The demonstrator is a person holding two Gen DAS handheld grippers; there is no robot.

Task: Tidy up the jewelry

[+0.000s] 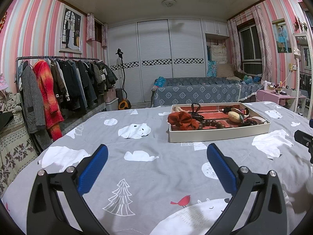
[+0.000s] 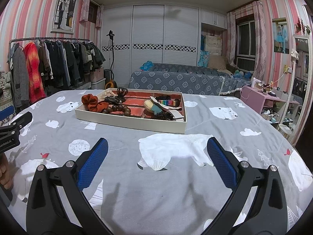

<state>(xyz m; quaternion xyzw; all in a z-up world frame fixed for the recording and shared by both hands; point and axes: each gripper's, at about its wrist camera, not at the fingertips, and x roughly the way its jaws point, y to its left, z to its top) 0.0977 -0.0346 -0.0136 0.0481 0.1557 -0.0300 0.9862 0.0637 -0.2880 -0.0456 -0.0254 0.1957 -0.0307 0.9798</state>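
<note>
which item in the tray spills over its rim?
The rust-orange scrunchie at the tray's left end bulges over the white wall; the wooden beads and the rest sit inside.

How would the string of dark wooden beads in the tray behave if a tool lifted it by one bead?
The beads are strung, so probably floppy, draping down. Round, so apt to slip or roll. Partly under the scrunchie, which may drag.

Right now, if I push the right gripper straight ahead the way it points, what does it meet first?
The right gripper is open above bare bedspread. Straight on, it would likely meet the near wall of the white tray first, around its right half, unless it travels high enough to clear the rim; height is hard to judge.
</note>
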